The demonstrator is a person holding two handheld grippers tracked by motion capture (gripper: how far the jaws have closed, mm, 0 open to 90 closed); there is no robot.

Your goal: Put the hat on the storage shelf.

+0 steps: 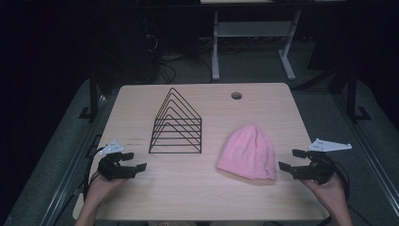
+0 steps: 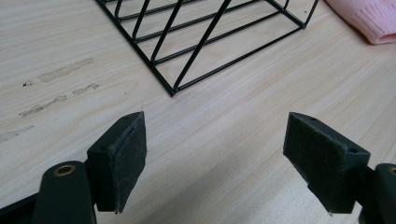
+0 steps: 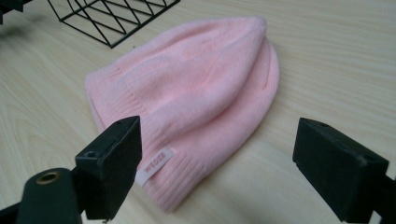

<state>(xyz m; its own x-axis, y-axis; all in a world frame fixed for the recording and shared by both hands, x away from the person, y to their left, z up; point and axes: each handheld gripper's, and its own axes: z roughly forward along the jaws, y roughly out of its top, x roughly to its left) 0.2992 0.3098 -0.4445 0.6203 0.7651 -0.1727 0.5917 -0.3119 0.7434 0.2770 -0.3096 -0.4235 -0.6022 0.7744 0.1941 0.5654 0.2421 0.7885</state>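
Pink knitted beanie [image 1: 248,152] lies flat on a pale wooden desk [image 1: 197,188], right of centre, its ribbed cuff toward the person and a small white label [image 3: 155,165] sewn near the cuff; the lettering on the label is too blurred to read. Just left of it, apart from it, stands a black wire rack [image 1: 176,123] shaped like a row of triangles. In the left tool view the rack is cut off by the top edge. The right tool [image 1: 288,160], held in a hand at the desk's right edge, has its jaws spread wide with nothing between them, pointing at the beanie from near its cuff. The left tool [image 1: 134,161] sits near the rack's front corner, jaws equally wide and holding nothing. Beyond the desk the room is dark and hard to make out.
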